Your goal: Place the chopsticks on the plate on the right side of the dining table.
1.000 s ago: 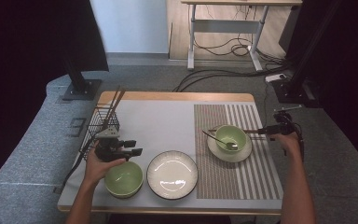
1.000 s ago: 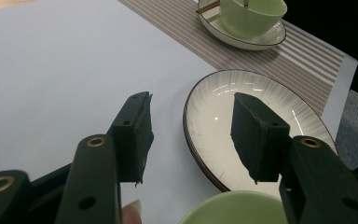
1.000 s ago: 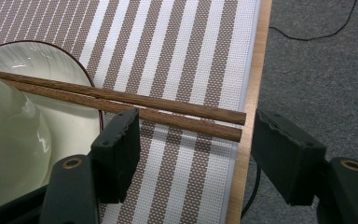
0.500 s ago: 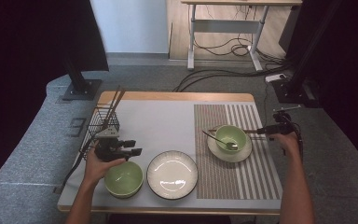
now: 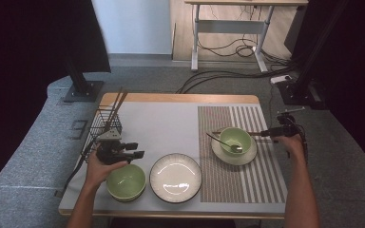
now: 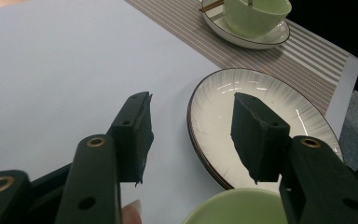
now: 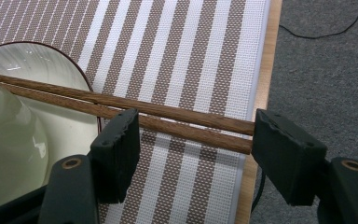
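The pair of dark brown wooden chopsticks (image 7: 121,109) lay side by side across the brown-and-white striped woven placemat (image 7: 191,51), their far ends resting over the rim of the white ribbed saucer (image 7: 51,70) that carried a pale green ceramic bowl (image 5: 235,140) with a spoon (image 5: 221,141) in it. Your right gripper (image 7: 193,154) sat at the near ends of those chopsticks, on the side of the saucer towards the table's right edge; its jaws stood wide apart, one on each side of the sticks, clamping nothing. Left of that saucer, off the placemat on the plain grey mat (image 6: 51,70), lay the empty white ribbed plate with a dark rim (image 5: 175,177), and just left of the plate stood a second pale green bowl (image 5: 126,181). Your left gripper (image 6: 191,135) hovered above that bowl's far rim, jaws spread wide and holding nothing. Behind it, farther left of the saucer, stood the black wire basket (image 5: 104,126) with more chopsticks upright in it.
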Action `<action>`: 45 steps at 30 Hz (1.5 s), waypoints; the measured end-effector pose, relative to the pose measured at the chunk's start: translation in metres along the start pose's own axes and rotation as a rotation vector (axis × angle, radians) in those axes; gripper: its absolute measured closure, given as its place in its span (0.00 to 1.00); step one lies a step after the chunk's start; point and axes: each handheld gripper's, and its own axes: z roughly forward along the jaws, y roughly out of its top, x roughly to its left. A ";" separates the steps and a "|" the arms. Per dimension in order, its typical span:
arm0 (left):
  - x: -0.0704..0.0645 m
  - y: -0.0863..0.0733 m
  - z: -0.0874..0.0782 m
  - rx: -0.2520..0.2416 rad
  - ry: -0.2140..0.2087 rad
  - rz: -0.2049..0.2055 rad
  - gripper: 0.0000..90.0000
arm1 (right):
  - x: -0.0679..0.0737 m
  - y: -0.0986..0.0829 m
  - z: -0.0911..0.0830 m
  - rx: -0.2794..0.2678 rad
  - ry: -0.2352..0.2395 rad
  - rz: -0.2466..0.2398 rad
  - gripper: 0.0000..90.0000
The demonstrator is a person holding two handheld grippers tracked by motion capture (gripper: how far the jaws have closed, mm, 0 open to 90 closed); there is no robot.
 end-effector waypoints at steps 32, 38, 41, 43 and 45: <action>0.001 0.000 -0.002 0.000 -0.008 -0.001 0.53 | 0.014 0.001 0.007 0.008 0.016 -0.017 0.37; 0.001 0.000 -0.002 0.001 -0.008 -0.001 0.53 | 0.015 0.001 0.008 0.011 0.018 -0.021 0.37; 0.001 0.000 -0.002 0.001 -0.009 -0.002 0.53 | 0.016 0.001 0.009 0.010 0.020 -0.021 0.37; 0.001 0.000 -0.001 0.001 -0.009 -0.002 0.53 | 0.016 0.001 0.008 0.009 0.020 -0.021 0.37; 0.001 0.000 -0.001 0.001 -0.009 -0.002 0.53 | 0.017 0.001 0.009 0.008 0.022 -0.023 0.37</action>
